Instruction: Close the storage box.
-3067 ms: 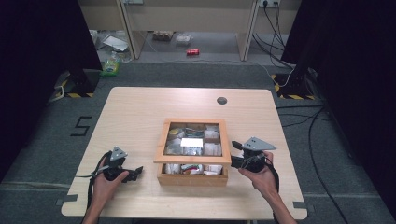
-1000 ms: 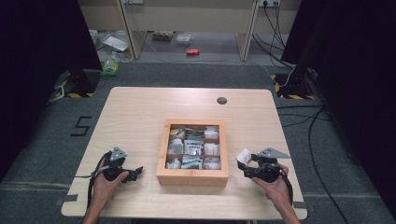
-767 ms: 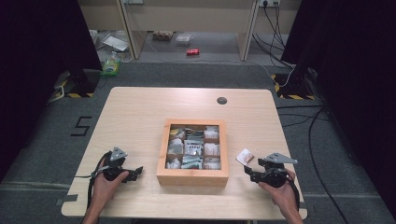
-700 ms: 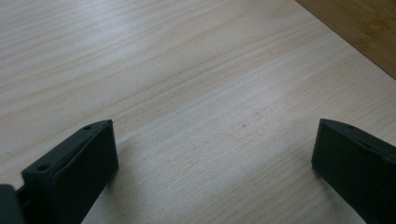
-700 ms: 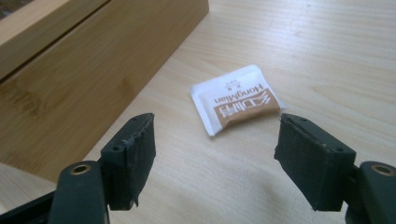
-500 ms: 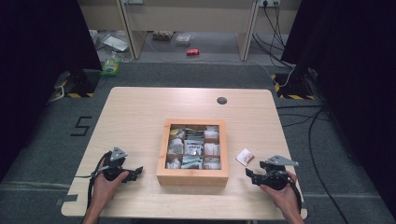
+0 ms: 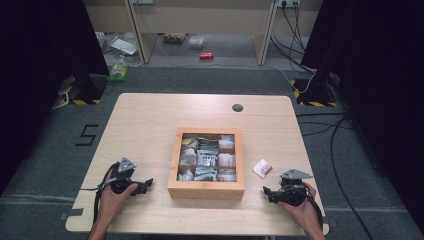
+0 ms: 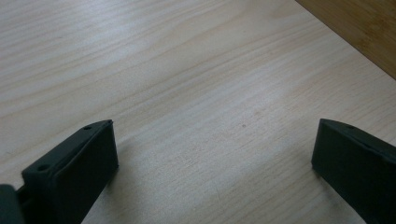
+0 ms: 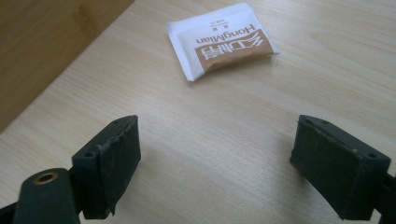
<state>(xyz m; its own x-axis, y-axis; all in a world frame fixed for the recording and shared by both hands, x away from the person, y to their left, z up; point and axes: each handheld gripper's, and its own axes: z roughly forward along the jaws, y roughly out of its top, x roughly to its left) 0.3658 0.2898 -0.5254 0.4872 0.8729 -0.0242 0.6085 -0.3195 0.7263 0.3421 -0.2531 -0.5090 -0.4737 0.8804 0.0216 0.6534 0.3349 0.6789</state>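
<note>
Item: one sachet (image 9: 220,38), white with a brown printed band, lying flat on the bench (image 7: 150,125). Position: just ahead of the right claw (image 9: 215,165), clear of its jaws, and beside the outer wall of the wooden box (image 7: 206,187), not touching it.

Right claw: empty. Its jaws have just been opening and are seen wide apart, with bare bench between them; the sachet has been let go.

Left claw (image 8: 212,172): jaws spread, nothing held, rested low over bare bench, with a corner of the box ahead of it to one side.

Box: lid off, compartments filled with further sachets (image 7: 205,157).

Handling note, as judged: the release appears complete. If another sachet is to be fetched, the right claw is best lifted straight clear, so the flat packet is not dragged or flipped.
</note>
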